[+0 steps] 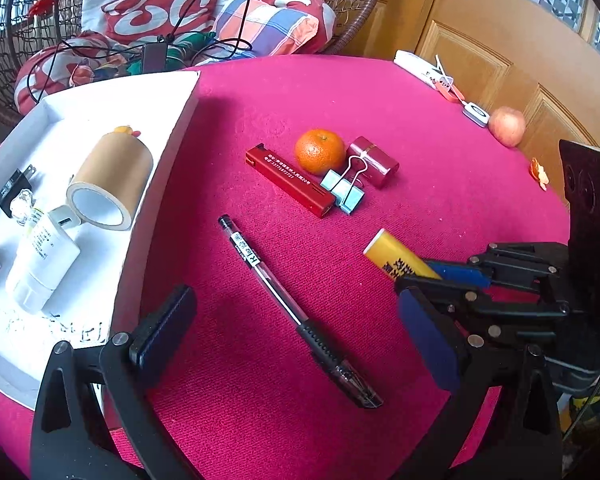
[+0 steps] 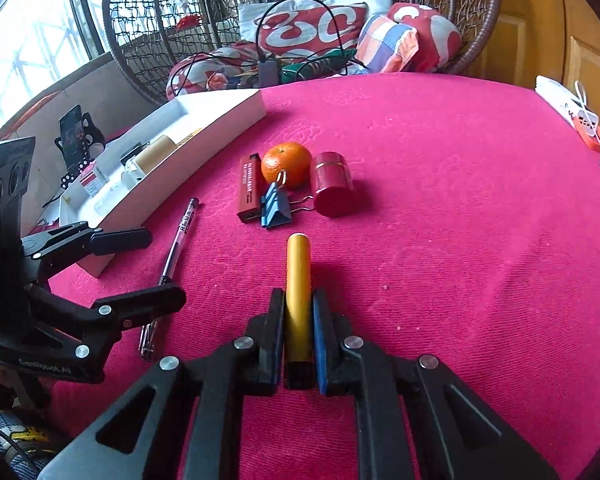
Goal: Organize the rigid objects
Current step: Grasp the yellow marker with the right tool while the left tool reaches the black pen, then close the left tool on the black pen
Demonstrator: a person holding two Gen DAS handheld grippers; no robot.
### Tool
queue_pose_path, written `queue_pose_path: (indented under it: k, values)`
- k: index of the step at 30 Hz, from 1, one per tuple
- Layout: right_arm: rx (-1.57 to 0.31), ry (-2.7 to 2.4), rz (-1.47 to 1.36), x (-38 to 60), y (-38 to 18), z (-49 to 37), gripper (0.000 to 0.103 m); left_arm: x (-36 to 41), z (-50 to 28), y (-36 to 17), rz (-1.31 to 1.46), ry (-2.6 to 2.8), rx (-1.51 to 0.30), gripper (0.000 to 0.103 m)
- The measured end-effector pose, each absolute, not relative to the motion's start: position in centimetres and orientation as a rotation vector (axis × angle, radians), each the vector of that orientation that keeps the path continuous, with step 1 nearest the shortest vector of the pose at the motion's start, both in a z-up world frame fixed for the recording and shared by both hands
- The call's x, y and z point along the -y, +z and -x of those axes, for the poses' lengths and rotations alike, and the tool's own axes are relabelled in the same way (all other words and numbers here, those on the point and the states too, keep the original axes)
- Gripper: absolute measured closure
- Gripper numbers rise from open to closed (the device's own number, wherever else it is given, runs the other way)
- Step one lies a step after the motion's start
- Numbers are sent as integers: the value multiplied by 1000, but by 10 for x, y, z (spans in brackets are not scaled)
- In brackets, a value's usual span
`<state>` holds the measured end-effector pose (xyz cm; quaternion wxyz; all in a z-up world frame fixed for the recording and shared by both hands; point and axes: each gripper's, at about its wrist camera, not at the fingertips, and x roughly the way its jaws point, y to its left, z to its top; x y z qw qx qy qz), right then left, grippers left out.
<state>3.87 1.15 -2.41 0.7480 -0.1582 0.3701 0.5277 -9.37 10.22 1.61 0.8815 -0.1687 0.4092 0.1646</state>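
My right gripper (image 2: 298,295) is shut on the near half of a yellow tube (image 2: 298,272), whose far end points at the cluster of objects; whether it rests on the cloth I cannot tell. The left wrist view shows the same tube (image 1: 394,255) held by the right gripper (image 1: 436,276). A black gel pen (image 1: 288,300) lies diagonally on the pink tablecloth, between the spread fingers of my open left gripper (image 1: 296,336), which holds nothing. In the right wrist view the left gripper (image 2: 140,266) straddles the pen (image 2: 176,240).
A white tray (image 1: 180,128) at left holds a tape roll (image 1: 108,178), a white tube (image 1: 40,264) and a black plug (image 1: 14,188). Mid-table are a red box (image 1: 290,180), an orange (image 1: 320,151), a blue binder clip (image 1: 344,192) and a red cylinder (image 1: 374,162). An apple (image 1: 507,126) sits far right.
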Motion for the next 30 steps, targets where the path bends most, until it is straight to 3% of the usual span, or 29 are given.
queue_pose_path:
  k: [2,3,4,8,10,12,17,20,21,25,26,28,30]
  values:
    - [-818,1137,337,-9,-27,-42,92,-92,90,16,290,351,-862,16]
    - [-819,1139,326,-8,-28,-42,92,-89,87,14,285,336,-875,32]
    - [-817,1138,318,-8,-28,-42,92,-88,84,9,286,329,-899,37]
    - [-817,1148,289,-7,-30,-43,92,-79,82,3,216,359,-921,44]
    - [-821,1152,277,-6,-30,-44,92,-78,82,6,186,347,-908,76]
    - [-828,1157,261,-4,-30,-45,92,-74,82,8,121,287,-889,86]
    - [-826,1152,260,-4,-30,-43,92,-73,83,6,64,284,-899,85]
    - [-823,1151,264,-3,-30,-44,92,-73,78,4,35,332,-936,66]
    - [-821,1152,265,-3,-30,-43,92,-73,77,4,29,366,-944,54]
    - [-819,1160,268,-3,-29,-40,92,-74,81,2,67,419,-930,50]
    - [-821,1167,266,-3,-28,-40,92,-72,82,2,58,417,-927,51]
    - [-812,1175,253,-1,-24,-38,92,-70,85,3,88,343,-929,88]
    - [-788,1189,233,1,-17,-35,92,-69,88,4,73,356,-927,89]
